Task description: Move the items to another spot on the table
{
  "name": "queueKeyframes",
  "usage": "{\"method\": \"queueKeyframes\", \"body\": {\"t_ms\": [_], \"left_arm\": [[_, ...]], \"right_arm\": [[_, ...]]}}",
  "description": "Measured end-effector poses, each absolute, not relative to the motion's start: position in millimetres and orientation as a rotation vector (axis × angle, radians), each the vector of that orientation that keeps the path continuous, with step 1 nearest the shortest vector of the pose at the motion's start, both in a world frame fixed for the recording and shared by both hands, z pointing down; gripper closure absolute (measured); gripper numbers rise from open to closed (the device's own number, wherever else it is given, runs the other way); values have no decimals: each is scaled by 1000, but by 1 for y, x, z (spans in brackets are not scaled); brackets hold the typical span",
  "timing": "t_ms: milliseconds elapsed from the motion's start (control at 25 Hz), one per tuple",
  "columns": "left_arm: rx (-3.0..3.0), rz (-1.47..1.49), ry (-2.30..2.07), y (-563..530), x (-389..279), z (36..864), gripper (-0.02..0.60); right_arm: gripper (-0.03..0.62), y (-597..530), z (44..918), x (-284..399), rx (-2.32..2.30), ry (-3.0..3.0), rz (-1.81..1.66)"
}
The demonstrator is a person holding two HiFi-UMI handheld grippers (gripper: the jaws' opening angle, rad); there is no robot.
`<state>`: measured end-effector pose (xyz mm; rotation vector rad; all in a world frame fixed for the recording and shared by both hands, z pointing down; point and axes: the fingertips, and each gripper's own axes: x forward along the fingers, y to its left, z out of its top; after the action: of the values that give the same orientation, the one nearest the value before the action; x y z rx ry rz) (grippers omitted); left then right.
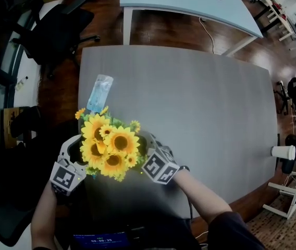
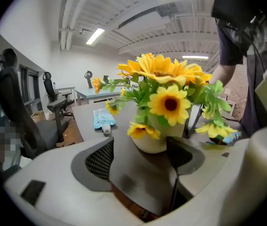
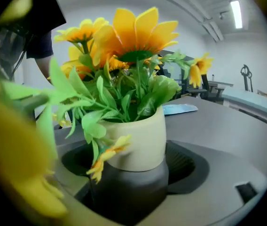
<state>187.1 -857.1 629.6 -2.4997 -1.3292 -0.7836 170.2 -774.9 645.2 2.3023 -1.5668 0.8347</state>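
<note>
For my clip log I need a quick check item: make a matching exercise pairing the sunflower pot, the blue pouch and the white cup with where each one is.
Things:
1 sunflower pot
2 blue pouch
3 white cup

Places:
A lying flat on the table, just beyond the pot
B beside the table's right edge in the head view
C upright at the table's near edge

Pairs: 1-C, 2-A, 3-B
</note>
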Motion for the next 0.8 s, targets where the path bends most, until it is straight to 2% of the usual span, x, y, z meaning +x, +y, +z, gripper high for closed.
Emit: {"method": "queueKeyframes", "body": {"t_ms": [160, 240, 400, 520, 560, 720, 800], "left_arm": [[-2514, -756, -1359, -853, 179, 633, 218], [-2539, -765, -1386, -855, 173, 635, 246], [-2504, -777, -1417, -844, 183, 633, 256], [-2453, -806, -1450, -834, 177, 632, 336], [-2451, -815, -1462, -833, 173, 632, 342], [-2433, -825, -1495, -832, 158, 631, 333], [-2414, -822, -1495, -833, 154, 627, 272]], "right_arm": [[137, -780, 649, 168, 2287, -1559, 806], [137, -783, 651, 164, 2264, -1576, 791], [137, -777, 648, 181, 2231, -1626, 792], [140, -774, 647, 182, 2187, -1681, 814], [140, -774, 648, 180, 2170, -1697, 821], [142, -772, 648, 164, 2124, -1757, 851], [142, -770, 645, 153, 2109, -1796, 871]]}}
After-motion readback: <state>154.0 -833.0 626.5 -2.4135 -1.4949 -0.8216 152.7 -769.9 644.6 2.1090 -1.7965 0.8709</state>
